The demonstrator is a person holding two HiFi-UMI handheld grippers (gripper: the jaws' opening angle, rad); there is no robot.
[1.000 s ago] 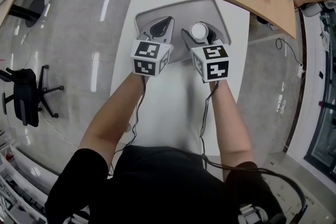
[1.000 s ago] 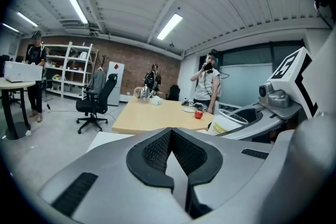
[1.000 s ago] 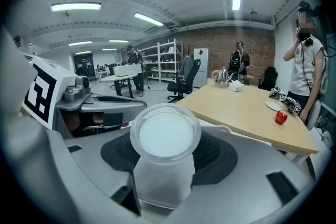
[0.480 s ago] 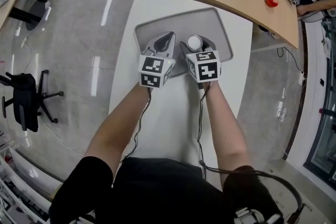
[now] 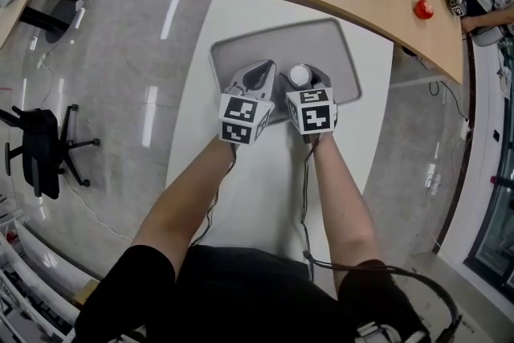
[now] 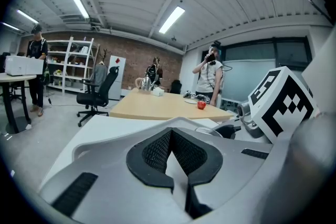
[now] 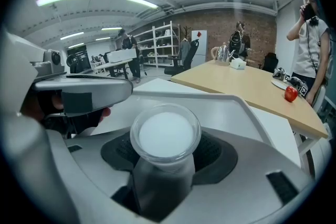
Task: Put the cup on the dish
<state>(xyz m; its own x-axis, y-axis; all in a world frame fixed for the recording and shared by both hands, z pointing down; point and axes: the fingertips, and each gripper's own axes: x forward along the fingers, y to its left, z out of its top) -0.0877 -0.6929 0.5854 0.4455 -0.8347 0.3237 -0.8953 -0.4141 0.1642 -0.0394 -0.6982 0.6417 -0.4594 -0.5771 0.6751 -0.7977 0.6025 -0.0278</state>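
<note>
The right gripper [image 7: 165,157], fingers pinching the cup [image 7: 165,134], should be lowering it level onto the tray's [image 5: 337,44] six-o'clock half, while the left gripper's [image 6: 170,152] fingers are pressing together.

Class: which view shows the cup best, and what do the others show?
The right gripper view: the cup fills the centre, held between the jaws, rim and white inside clear. The head view shows only its white top; the left gripper view, a sliver of rim.

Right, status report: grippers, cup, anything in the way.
Right gripper: jaws shut on cup. Left gripper: jaws shut, empty. Cup at near edge of grey tray. Nothing seen in the way.
</note>
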